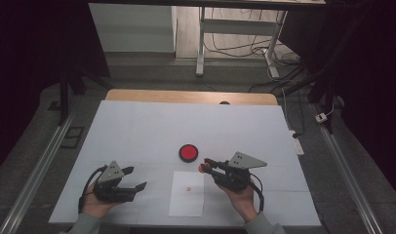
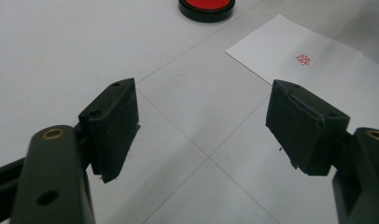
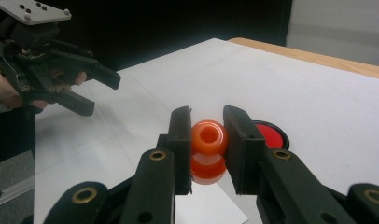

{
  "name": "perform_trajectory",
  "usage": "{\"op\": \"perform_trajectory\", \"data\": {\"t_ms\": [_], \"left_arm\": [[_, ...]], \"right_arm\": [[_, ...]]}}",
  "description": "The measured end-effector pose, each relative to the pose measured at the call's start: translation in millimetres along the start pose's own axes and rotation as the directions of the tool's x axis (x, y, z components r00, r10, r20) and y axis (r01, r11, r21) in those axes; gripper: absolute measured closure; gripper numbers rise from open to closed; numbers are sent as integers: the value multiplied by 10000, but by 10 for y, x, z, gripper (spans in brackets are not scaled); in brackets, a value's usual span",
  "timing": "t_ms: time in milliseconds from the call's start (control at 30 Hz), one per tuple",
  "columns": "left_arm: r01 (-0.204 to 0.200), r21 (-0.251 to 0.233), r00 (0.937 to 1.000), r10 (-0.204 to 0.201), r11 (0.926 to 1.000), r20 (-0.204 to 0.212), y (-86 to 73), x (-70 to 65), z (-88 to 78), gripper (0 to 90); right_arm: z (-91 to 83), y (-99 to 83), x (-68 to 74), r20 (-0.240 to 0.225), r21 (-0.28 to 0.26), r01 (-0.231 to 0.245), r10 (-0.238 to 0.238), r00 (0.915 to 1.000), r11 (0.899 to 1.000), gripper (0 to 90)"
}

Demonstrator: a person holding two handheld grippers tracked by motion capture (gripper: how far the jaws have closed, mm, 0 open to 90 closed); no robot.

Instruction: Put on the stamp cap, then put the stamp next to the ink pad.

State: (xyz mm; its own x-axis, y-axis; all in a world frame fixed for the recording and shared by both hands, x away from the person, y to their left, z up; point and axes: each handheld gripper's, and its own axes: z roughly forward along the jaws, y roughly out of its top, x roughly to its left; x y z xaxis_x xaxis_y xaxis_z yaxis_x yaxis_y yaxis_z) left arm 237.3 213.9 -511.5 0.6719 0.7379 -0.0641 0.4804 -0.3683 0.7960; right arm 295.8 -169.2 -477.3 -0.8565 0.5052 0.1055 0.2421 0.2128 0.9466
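Holding an orange stamp (image 3: 208, 151) clamped between its fingers (image 3: 180, 140), the right gripper (image 1: 208, 166) hovers above the desk (image 1: 137, 131) with the stamp's long axis standing roughly upright, its hollow top end tilted toward the camera in the right gripper view and its lower end pointing down. Seen from the high view, the stamp sits between two targets: the round red ink pad (image 1: 188, 152) lies at about eleven o'clock from it, just beside, and the white sheet of paper (image 1: 187, 194) lies at about seven o'clock, near and lower on the desk. The paper already carries a small red mark (image 2: 304, 59). By my judgement the coming move turns on this: the stamp is closer to the pad than to the bare part of the paper, so a short shift decides inking or pressing. The left gripper (image 1: 132, 179) rests well apart at about nine o'clock, its fingers (image 2: 113, 126) spread wide with nothing between them, so the right hand is plainly the nearer one.
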Motion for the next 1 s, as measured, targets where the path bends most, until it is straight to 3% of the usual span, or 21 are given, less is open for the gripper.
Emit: {"op": "perform_trajectory", "data": {"t_ms": [1000], "left_arm": [[-22, -3, 10000, 22, 10000, -18, 9, -3, 14, 259]], "right_arm": [[-10, 32, -104, 476, -39, -74, 75, 9988, 10000, 724]]}}
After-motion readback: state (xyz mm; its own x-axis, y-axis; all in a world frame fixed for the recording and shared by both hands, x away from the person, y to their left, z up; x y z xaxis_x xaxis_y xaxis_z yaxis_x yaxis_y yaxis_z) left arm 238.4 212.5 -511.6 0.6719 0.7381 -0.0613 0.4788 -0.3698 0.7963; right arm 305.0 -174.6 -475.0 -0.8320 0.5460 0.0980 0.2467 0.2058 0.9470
